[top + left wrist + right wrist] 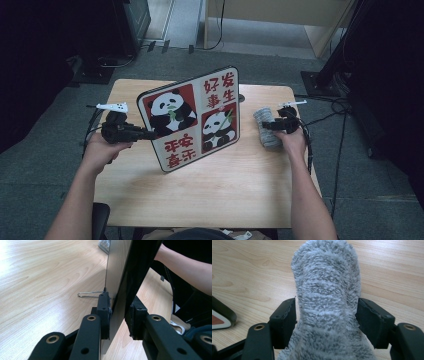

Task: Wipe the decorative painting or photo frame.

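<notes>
Left gripper (145, 134): I have it clamped on the left edge of the flat rectangular panda-print board (192, 117), tilted up on the light wooden table (225, 190).
Right gripper (266, 125): I see its jaws spread wide, the fluffy grey rolled cloth (327, 302) lying between them near the table's right edge; whether the pads press it I cannot tell.

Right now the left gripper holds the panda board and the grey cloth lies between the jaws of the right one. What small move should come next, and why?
Probably close the right gripper on the grey cloth. Its jaws stand on either side of the cloth without squeezing it, so it is not yet held. The left gripper already clamps the panda board on edge on the table, seemingly ready for wiping.
</notes>
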### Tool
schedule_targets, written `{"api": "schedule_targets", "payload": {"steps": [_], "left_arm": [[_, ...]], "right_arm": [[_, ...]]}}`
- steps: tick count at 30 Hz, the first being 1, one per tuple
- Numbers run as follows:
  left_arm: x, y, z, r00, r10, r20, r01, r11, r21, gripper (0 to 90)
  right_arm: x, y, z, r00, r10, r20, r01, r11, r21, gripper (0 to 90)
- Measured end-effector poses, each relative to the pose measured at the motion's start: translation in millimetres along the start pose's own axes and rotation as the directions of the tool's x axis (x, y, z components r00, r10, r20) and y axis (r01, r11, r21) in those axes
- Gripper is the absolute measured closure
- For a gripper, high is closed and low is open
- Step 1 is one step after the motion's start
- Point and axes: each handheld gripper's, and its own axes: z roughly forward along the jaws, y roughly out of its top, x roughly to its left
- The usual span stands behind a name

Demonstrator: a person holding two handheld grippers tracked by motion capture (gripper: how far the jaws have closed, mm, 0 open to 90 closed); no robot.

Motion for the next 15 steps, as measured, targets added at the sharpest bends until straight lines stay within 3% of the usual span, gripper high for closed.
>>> {"api": "schedule_targets", "payload": {"steps": [7, 12, 15], "left_arm": [[-0.1, 0.1, -0.1, 1.0, 0.001, -0.006, -0.001, 1.0, 0.001, 74.4], [-0.5, 0.2, -0.3, 0.9999, 0.002, -0.013, -0.002, 1.0, 0.003, 74.5], [-0.6, 0.3, -0.5, 0.9999, 0.002, -0.017, -0.001, 1.0, 0.003, 74.5]], "right_arm": [[2.8, 2.5, -9.2, 0.9999, -0.002, 0.012, 0.002, 0.9999, -0.012, 30.0], [6.4, 3.6, -19.7, 0.9994, 0.023, -0.025, -0.023, 0.9994, -0.025, 27.9], [12.3, 4.0, -25.3, 0.9993, 0.004, -0.038, -0.005, 0.9995, -0.03, 27.9]]}}
